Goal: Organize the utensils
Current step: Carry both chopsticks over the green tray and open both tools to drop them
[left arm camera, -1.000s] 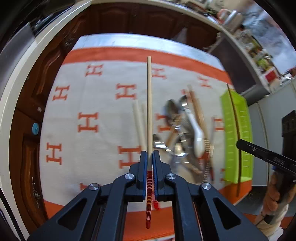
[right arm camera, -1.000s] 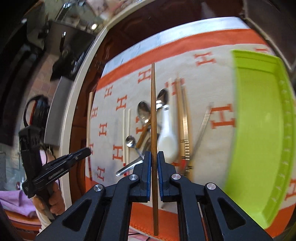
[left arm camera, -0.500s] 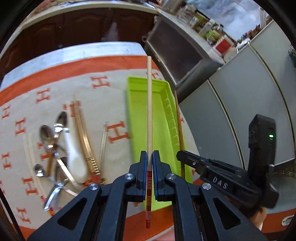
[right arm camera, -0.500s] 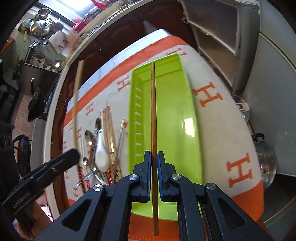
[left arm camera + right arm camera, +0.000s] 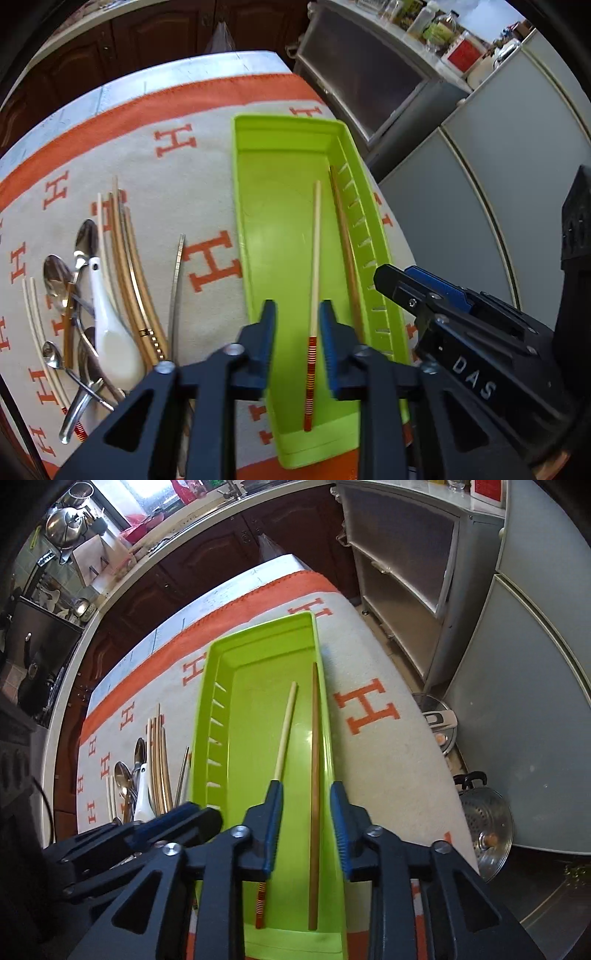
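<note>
A lime green tray (image 5: 258, 229) (image 5: 236, 709) lies on the orange-bordered cloth. A pale chopstick with a red-striped end (image 5: 314, 266) (image 5: 284, 734) rests on its floor. A brown chopstick (image 5: 345, 243) (image 5: 314, 746) lies along its right wall. My left gripper (image 5: 296, 310) hangs over the pale chopstick; its jaws are opening and the pads stand clear of the stick. My right gripper (image 5: 304, 794) hangs over the brown chopstick, jaws opening too, not touching it. In the left wrist view the right gripper (image 5: 424, 295) sits beside the tray.
Left of the tray lies a heap of utensils: several metal spoons (image 5: 55, 273), a white ceramic spoon (image 5: 110, 325), more chopsticks (image 5: 125, 258) and a metal strip (image 5: 177, 280). Grey cabinets (image 5: 413, 602) and a metal colander (image 5: 484, 823) stand past the table's right edge.
Both grippers moved right from above the utensil heap to above the green tray. Both let go: the two chopsticks now lie in the tray.
</note>
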The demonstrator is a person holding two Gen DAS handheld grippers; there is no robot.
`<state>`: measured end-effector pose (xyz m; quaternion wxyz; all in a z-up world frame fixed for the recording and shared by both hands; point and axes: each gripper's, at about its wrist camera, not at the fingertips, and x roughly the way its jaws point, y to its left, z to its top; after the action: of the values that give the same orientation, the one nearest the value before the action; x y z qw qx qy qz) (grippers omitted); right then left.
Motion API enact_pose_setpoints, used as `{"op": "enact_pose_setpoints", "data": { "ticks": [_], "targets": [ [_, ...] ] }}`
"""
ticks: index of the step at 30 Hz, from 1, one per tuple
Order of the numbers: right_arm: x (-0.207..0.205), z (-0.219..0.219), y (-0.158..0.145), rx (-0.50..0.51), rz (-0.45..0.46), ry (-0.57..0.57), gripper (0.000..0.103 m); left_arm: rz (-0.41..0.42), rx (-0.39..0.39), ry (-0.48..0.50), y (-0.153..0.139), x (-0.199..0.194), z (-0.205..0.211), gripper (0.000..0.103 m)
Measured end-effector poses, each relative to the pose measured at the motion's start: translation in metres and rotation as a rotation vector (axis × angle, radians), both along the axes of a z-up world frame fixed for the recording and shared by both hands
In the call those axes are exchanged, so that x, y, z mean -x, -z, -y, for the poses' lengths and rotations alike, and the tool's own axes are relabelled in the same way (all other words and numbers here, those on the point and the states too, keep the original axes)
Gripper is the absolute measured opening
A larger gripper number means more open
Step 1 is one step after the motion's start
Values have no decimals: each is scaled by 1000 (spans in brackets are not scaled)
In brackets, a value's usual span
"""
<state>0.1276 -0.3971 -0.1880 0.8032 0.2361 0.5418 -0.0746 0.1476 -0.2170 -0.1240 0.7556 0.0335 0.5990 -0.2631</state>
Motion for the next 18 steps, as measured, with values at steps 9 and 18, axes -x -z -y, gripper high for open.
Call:
{"op": "enact_pose_setpoints", "data": {
  "ticks": [9,18],
  "targets": [
    [19,-15,-28,12,73,-21,37,156,-9,-122,-30,13,-51,67],
    [43,-56,-55,76,154,-63,58,310,-104,-243,-52,44,-116,77]
  ]
}}
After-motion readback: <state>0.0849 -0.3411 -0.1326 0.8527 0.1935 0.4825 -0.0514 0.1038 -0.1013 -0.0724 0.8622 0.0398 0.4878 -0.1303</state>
